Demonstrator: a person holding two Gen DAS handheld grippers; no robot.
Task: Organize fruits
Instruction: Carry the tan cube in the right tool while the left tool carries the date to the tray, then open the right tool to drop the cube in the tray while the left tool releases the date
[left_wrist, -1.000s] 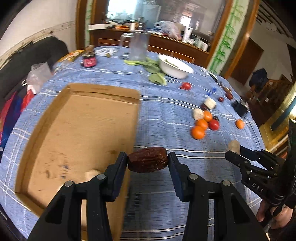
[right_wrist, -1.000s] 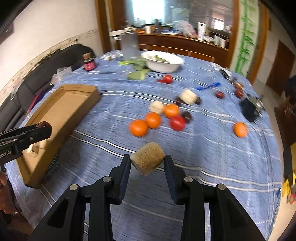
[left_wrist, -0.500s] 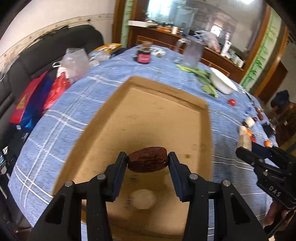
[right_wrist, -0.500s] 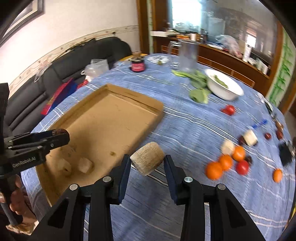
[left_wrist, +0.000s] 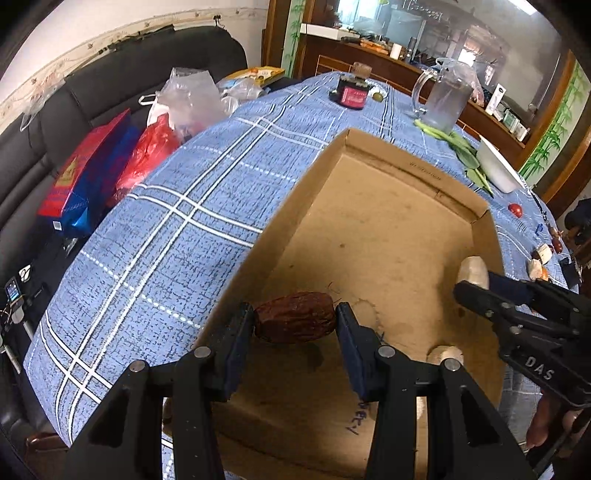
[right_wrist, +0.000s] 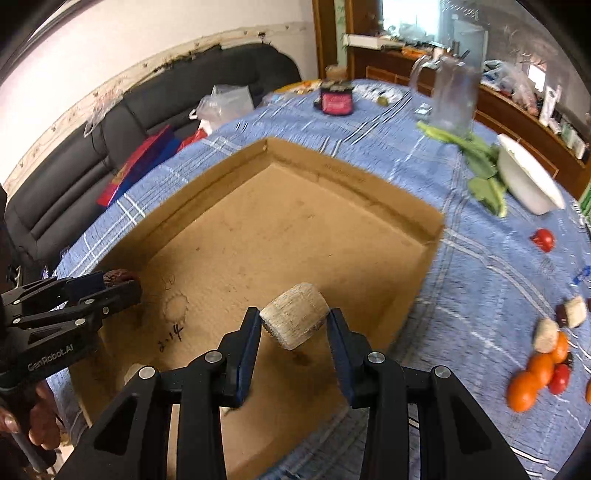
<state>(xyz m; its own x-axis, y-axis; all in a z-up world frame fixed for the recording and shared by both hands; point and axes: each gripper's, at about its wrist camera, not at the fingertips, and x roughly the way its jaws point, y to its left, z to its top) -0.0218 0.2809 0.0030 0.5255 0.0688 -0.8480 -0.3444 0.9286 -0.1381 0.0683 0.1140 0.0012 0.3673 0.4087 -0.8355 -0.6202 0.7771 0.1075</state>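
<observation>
A round table under a blue cloth with a white plaid grid (left_wrist: 177, 206) carries a wide, shallow brown cardboard tray (right_wrist: 280, 225), open-topped with low walls, a stained floor and a pen scribble near its close edge. Both grippers hang over the near part of that tray. The left gripper (left_wrist: 294, 322) is clamped on a dark red-brown wrinkled dried date (left_wrist: 294, 322), oval and lying crosswise, its two ends pressed by the blue pads with the jaws only partly apart; it sits above the tray's left wall and floor. The right gripper (right_wrist: 294, 322) grips a pale tan, rough-skinned, stubby cylindrical chunk of fruit (right_wrist: 294, 322), tilted, jaws likewise narrowly spread, held clear above the tray floor. One pale rounded piece (left_wrist: 445, 355) lies on the tray floor near the front, partly hidden, so its kind is unclear. Off to the right on the cloth sit small orange citrus fruits (right_wrist: 532, 380) and red tomatoes (right_wrist: 543, 239).
</observation>
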